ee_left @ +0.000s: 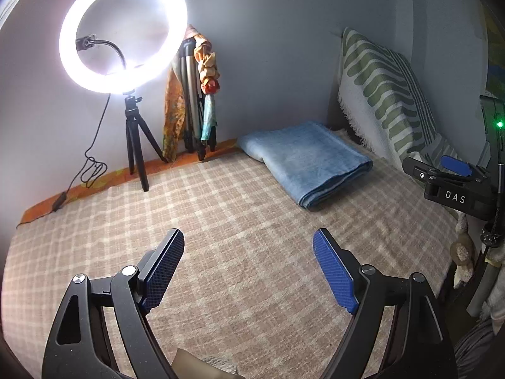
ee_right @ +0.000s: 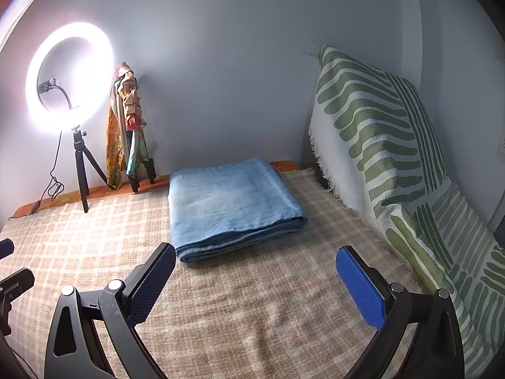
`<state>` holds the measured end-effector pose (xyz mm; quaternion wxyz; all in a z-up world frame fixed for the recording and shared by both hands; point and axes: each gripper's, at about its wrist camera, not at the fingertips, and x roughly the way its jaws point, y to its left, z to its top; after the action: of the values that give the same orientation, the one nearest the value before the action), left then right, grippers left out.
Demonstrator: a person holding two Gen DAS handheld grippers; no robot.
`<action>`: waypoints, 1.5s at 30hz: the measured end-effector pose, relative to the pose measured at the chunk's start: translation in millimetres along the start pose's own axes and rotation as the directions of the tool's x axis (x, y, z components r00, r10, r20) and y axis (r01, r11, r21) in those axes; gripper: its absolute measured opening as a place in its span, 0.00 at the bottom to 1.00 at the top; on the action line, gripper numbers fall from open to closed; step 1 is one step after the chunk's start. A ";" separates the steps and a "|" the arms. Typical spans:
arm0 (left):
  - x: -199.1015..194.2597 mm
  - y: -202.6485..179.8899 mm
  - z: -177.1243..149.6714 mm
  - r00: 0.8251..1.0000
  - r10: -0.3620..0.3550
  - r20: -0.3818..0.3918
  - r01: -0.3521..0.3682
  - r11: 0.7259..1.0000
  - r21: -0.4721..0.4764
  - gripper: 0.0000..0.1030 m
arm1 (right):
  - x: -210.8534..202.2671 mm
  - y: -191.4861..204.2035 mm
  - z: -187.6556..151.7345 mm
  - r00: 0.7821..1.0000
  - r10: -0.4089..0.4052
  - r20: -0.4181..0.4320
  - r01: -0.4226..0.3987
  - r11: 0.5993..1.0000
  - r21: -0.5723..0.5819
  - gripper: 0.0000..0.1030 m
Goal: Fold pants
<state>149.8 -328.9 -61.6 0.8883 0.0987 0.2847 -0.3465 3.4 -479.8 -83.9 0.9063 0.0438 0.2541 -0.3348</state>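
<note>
The light blue pants (ee_left: 304,161) lie folded into a flat rectangle on the checked blanket (ee_left: 221,221), near the far wall; in the right wrist view the same pants (ee_right: 233,205) sit just ahead. My left gripper (ee_left: 249,243) hovers over bare blanket, well short of the pants, jaws wide apart and empty. My right gripper (ee_right: 255,255) stands open too, its blue pads either side of the near edge of the pants without touching. The right gripper's body (ee_left: 454,186) shows at the right edge of the left wrist view.
A lit ring light on a black tripod (ee_left: 123,41) stands at the back left, cable trailing. A folded tripod with orange cloth (ee_left: 195,101) leans on the wall. A green-and-white patterned throw (ee_right: 394,158) covers the right side.
</note>
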 end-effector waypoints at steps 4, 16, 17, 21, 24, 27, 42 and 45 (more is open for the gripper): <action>-2.2 2.5 -0.1 1.000 0.008 -0.002 -0.008 1.000 -0.004 0.82 | -1.1 2.8 0.6 1.000 0.004 0.005 -0.004 1.000 -0.012 1.00; -5.5 2.0 -0.6 0.999 0.036 -0.015 -0.036 0.999 0.011 0.82 | -2.7 4.7 2.2 1.000 0.015 0.015 -0.015 1.000 -0.014 1.00; -6.2 2.1 -0.4 0.999 0.035 -0.013 -0.035 0.999 0.010 0.82 | -3.1 4.6 2.1 1.000 0.017 0.014 -0.017 1.000 -0.009 1.00; -7.3 2.5 0.1 0.999 0.041 -0.007 -0.041 0.999 0.010 0.82 | -3.4 4.9 1.8 1.000 0.019 0.011 -0.019 1.000 -0.004 1.00; -7.3 2.2 0.3 0.999 0.043 -0.010 -0.043 0.999 0.014 0.82 | -2.9 4.6 2.3 1.000 0.022 0.011 -0.022 1.000 -0.005 1.00; -7.4 2.0 0.5 0.999 0.042 -0.010 -0.042 0.999 0.015 0.82 | -2.9 4.7 2.5 1.000 0.024 0.012 -0.024 1.000 -0.004 1.00; -8.0 1.9 1.0 0.999 0.043 -0.010 -0.043 0.999 0.019 0.82 | -4.0 7.0 2.8 0.999 0.031 0.009 -0.031 0.999 -0.005 1.00; -8.0 1.7 0.9 0.999 0.045 -0.009 -0.045 0.999 0.019 0.82 | -4.3 7.8 2.4 0.999 0.032 0.009 -0.032 0.999 -0.005 1.00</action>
<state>146.5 -323.5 -56.3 0.8935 0.1150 0.2834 -0.3288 6.6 -471.8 -80.5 0.9127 0.0443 0.2501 -0.3201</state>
